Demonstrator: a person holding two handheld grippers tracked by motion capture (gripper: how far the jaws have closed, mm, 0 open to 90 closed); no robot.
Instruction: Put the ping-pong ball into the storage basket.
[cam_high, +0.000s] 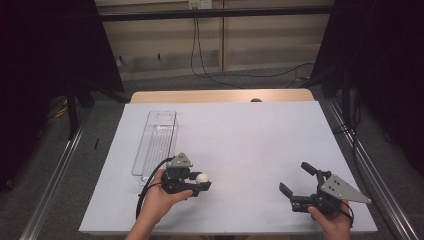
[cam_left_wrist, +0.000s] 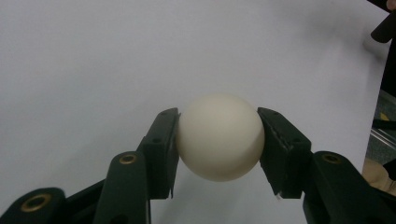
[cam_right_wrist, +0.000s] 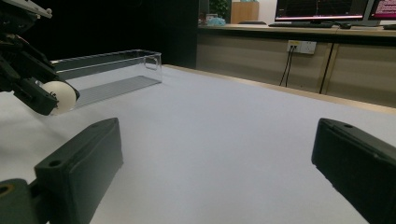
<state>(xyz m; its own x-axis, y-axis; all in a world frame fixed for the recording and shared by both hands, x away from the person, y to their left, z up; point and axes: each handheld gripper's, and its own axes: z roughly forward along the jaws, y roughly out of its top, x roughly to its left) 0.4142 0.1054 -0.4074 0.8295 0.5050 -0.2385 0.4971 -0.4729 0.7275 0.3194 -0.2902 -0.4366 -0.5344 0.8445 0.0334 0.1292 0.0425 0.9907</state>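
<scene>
The surface (cam_high: 240, 150) is seen from above and from the person's side in the high view, facing forward and down, at a distance. The left gripper view is taken very near, along the left tongs (cam_left_wrist: 219, 140) toward the white sheet. The right gripper view is set low, just over the sheet, facing across it. The white ball (cam_high: 202, 178) and the clear plastic tray (cam_high: 156, 142) are shared by the high view and the right gripper view.
</scene>
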